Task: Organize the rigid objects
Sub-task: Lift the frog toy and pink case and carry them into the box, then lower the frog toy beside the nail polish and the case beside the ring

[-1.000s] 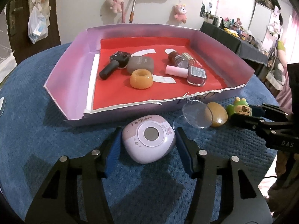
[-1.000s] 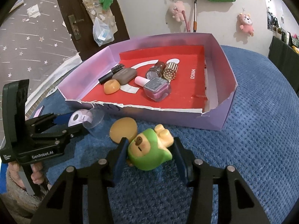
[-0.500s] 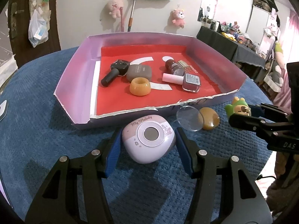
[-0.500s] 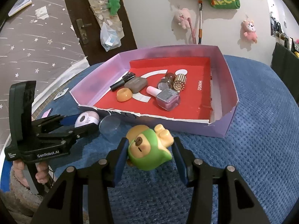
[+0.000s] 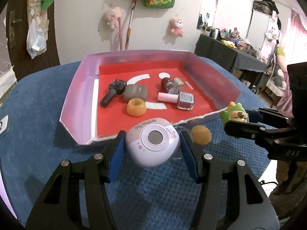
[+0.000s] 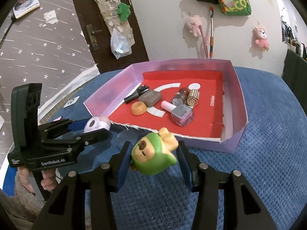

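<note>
Lift is what you are showing since a second ago: your left gripper [image 5: 152,149] pinching the lilac rounded plastic case [image 5: 153,144] at lower centre, your right gripper [image 6: 153,159] clamping the green-hooded bear figurine [image 6: 153,153], both now heading boxward toward the purple red-floored cardboard tray [image 5: 80,95].

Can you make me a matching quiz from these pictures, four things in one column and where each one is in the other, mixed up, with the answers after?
Things:
1. My Melody device
2. green hooded bear figure
3. orange ring
4. amber oval piece

Places:
A. lying on the blue cloth, just outside the box's torn front edge
B. gripped by the right tool
C. on the red floor of the purple box
D. gripped by the left tool

Pairs: 1-D, 2-B, 3-C, 4-A
</note>
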A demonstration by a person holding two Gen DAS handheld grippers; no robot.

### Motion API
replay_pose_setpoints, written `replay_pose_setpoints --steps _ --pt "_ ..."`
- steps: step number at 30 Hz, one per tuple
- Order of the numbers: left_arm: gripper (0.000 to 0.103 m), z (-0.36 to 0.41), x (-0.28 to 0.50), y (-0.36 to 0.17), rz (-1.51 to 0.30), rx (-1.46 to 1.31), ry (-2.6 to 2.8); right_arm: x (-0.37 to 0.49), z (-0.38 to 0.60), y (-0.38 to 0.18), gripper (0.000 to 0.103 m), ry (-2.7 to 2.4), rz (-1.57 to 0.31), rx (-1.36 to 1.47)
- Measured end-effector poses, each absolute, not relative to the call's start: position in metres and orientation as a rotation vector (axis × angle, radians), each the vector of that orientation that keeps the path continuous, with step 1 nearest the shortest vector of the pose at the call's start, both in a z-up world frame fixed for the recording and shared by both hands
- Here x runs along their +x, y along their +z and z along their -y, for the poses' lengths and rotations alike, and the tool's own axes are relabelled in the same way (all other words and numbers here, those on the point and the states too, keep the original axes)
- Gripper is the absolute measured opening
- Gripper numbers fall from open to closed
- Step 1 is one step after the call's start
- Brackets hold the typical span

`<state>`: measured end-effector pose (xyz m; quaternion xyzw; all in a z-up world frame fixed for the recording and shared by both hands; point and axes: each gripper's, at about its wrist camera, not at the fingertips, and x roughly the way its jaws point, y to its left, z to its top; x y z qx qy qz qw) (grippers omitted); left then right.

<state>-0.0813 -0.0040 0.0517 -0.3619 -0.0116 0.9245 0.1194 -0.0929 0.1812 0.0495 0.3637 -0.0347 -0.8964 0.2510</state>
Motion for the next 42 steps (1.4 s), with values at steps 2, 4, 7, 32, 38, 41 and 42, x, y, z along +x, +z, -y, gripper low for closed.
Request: replay_pose_setpoints --steps 2,4,7,32,38,41,42 --pt "0.054 0.003 -0.083 0.055 0.028 -1.046 2.703 -0.094 -0.18 0.053 0.051 -2.436 0.094 0.98" --pt "0.054 0.001 -0.085 0.058 0.018 -1.036 2.708 -0.096 -0.179 0.056 0.051 -2.433 0.093 0.97" --pt "0.054 0.0 -0.091 0.062 0.008 -1.021 2.715 -0.1 -0.178 0.06 0.051 -2.434 0.092 0.961" --pt "0.054 0.007 -0.149 0.04 0.032 -1.197 2.626 -0.182 -0.166 0.039 0.051 -2.257 0.16 1.169" --pt "0.054 0.007 -0.16 0.029 0.051 -1.256 2.582 -0.194 -0.162 0.028 0.051 -2.222 0.177 1.228" --pt "0.054 0.008 -0.164 0.024 0.068 -1.273 2.565 -0.2 -0.161 0.022 0.051 -2.202 0.196 1.257" --pt "0.054 0.008 -0.165 0.024 0.074 -1.274 2.559 -0.201 -0.161 0.02 0.051 -2.193 0.207 1.262"
